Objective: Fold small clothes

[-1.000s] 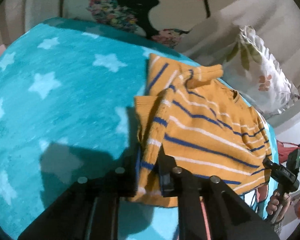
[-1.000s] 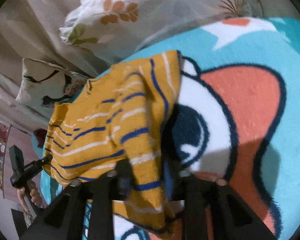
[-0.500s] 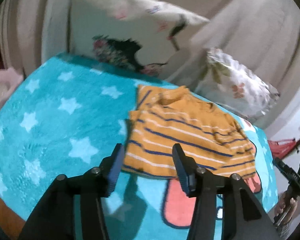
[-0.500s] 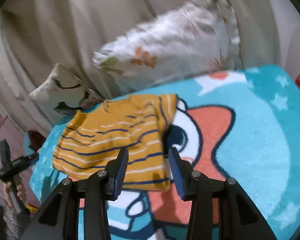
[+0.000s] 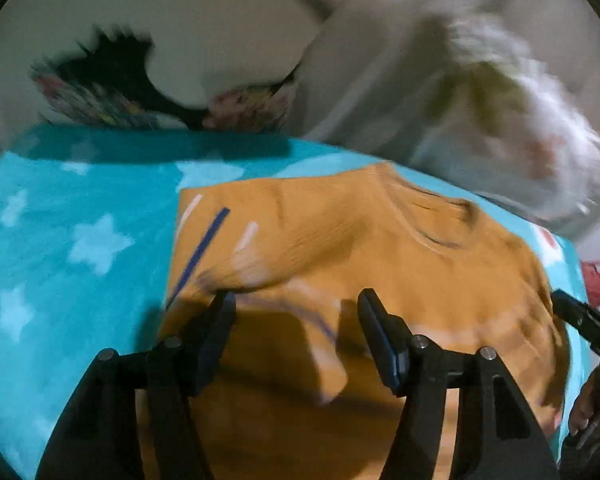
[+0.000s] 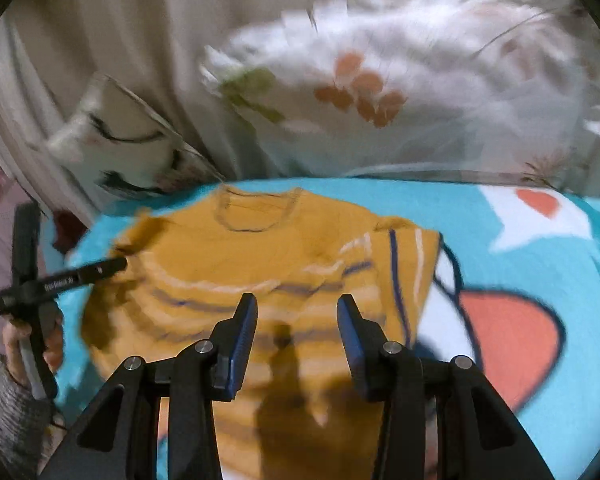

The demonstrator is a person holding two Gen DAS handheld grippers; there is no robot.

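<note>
Seen from the right wrist camera, left to right: at the left edge, a hand (image 6: pixel 40 344) in a grey knitted sleeve (image 6: pixel 4 412), gripping the black handle of the left gripper (image 5: pixel 296 332). Just right of it, a mustard striped sweater (image 6: pixel 260 256) spread flat on the turquoise blanket (image 6: pixel 520 248) of the bed, neckline toward the far edge, one sleeve folded in across the right side. Further right, bare blanket with a white and orange cartoon print, uncovered by cloth. Along the far edge, a patterned pillow (image 6: pixel 120 140) with a dark figure at the left, then a white frilled pillow (image 6: pixel 400 92) with orange petals, both leaning against beige curtain folds (image 6: pixel 80 32), both blurred. Nothing lying on top of the sweater. Left gripper low over the near left part of the sweater, jaws just opened wider and now standing wide, no cloth pinched between them, only sweater beneath. Right gripper (image 6: pixel 296 336) above the near middle of the sweater, jaws moderately apart, holding nothing, shadow cast on the knit below.
</note>
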